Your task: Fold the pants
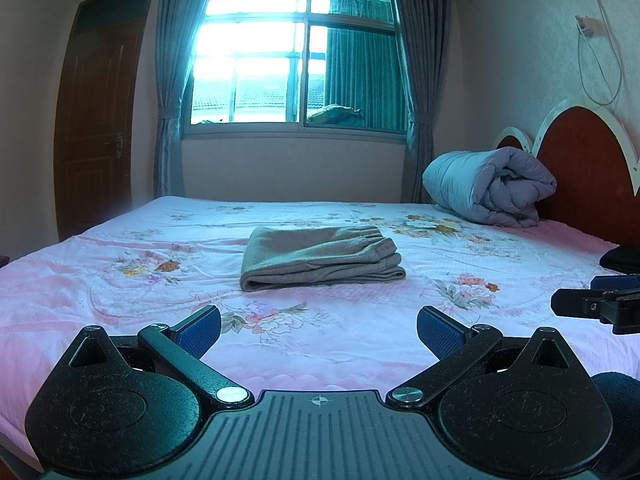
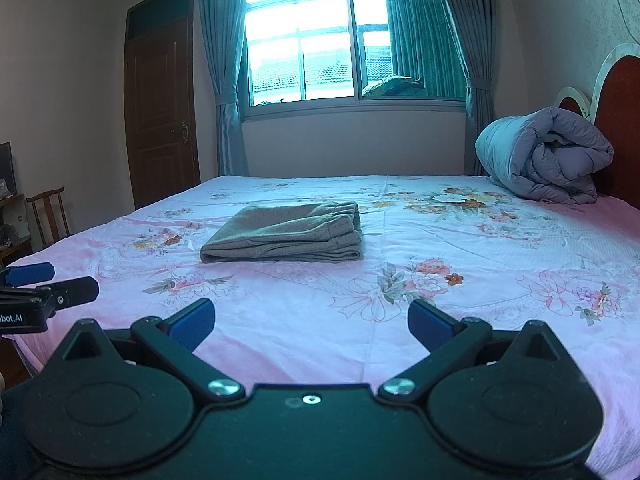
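Grey pants (image 1: 320, 254) lie folded into a compact stack in the middle of the bed, waistband to the right; the right wrist view shows the pants (image 2: 286, 232) too. My left gripper (image 1: 318, 330) is open above the near part of the bed, well short of the pants, with nothing between its blue pads. My right gripper (image 2: 311, 324) is open as well, empty, and equally far back. The right gripper's tip (image 1: 592, 300) shows at the right edge of the left wrist view; the left gripper's tip (image 2: 48, 284) shows at the left edge of the right wrist view.
The bed (image 1: 120, 280) has a pink floral sheet. A rolled grey-blue quilt (image 1: 488, 188) rests against the red headboard (image 1: 580, 148). A dark item (image 1: 622, 258) lies at the bed's right edge. A wooden chair (image 2: 48, 216) stands left of the bed, near a brown door (image 2: 160, 112).
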A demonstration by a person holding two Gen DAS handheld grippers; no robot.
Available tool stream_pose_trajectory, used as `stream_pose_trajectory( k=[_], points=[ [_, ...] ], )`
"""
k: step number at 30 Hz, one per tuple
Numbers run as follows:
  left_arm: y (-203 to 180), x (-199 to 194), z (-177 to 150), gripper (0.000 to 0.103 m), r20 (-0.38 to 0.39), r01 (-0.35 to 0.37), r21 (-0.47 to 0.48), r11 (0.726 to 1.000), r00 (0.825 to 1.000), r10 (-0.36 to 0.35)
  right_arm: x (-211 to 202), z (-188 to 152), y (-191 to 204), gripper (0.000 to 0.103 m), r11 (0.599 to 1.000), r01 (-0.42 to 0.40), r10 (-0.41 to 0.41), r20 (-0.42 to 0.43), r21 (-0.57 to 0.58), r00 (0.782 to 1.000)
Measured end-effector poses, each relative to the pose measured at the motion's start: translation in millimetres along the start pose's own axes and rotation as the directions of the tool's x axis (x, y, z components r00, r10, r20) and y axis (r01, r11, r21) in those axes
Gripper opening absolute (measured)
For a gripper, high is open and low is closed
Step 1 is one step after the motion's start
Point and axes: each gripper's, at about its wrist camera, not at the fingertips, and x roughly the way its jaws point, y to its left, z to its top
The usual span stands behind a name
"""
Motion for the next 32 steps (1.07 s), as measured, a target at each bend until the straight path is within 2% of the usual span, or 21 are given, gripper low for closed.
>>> stream_pose_trajectory(
  k=[19, 26, 32],
  points=[
    [1.1, -1.0, -0.4, 0.103, 0.011, 0.010, 0.021, 1.000, 1.000, -0.010, -0.7, 0.5, 0.5, 0.097, 1.000, 0.000, 0.000, -0.004, -0.002, 1.000],
    [1.5, -8.2, -1.4, 0.103, 0.050, 0.013, 0.029, 1.000, 0.999, -0.014, -1.0, 0.6, 0.8, 0.097, 1.000, 0.000, 0.000, -0.003, -0.001, 1.000],
    [-0.5, -7.2, -0.7, 0.103, 0.039, 0.012, 0.042, 0.999, 0.999, -0.014, -1.0, 0.7, 0.4, 0.097, 1.000, 0.000, 0.000, -0.004, -0.002, 1.000]
  ],
)
